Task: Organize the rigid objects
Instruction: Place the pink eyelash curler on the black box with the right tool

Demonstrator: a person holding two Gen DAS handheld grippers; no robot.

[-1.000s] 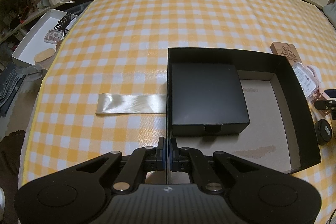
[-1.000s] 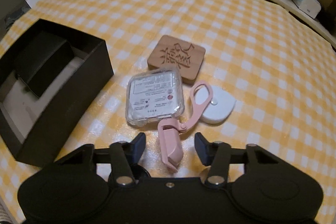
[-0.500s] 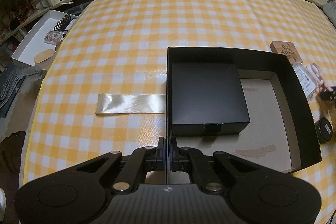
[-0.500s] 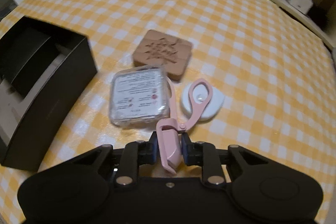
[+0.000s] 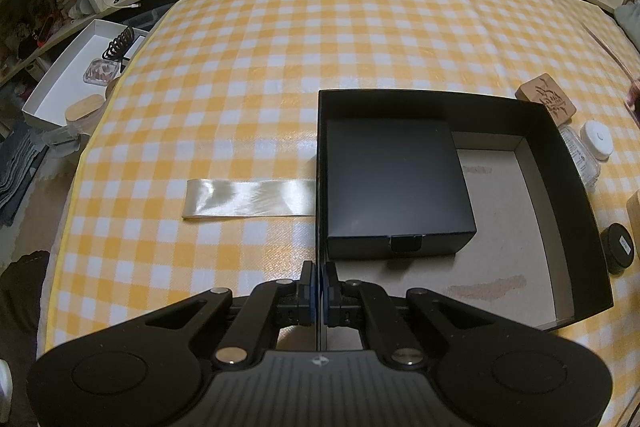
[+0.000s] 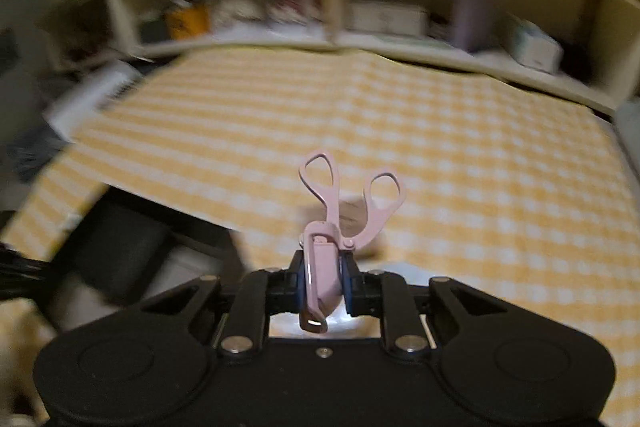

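My right gripper (image 6: 323, 287) is shut on a pink eyelash curler (image 6: 344, 211) and holds it in the air, handles pointing up and away. The view is blurred by motion. My left gripper (image 5: 319, 291) is shut on the near-left wall of a large open black box (image 5: 568, 187). A smaller closed black box (image 5: 396, 183) lies inside it at the left. The large box also shows blurred at lower left in the right wrist view (image 6: 132, 239).
On the yellow checked cloth right of the box lie a carved wooden block (image 5: 546, 101), a clear plastic case (image 5: 580, 157), a white round disc (image 5: 598, 139) and a small black jar (image 5: 619, 247). A cream ribbon (image 5: 248, 197) lies left of the box. Shelves ring the table.
My right gripper closed on the pink eyelash curler and lifted it off the cloth, swinging up and left. The left gripper has stayed on the box wall.
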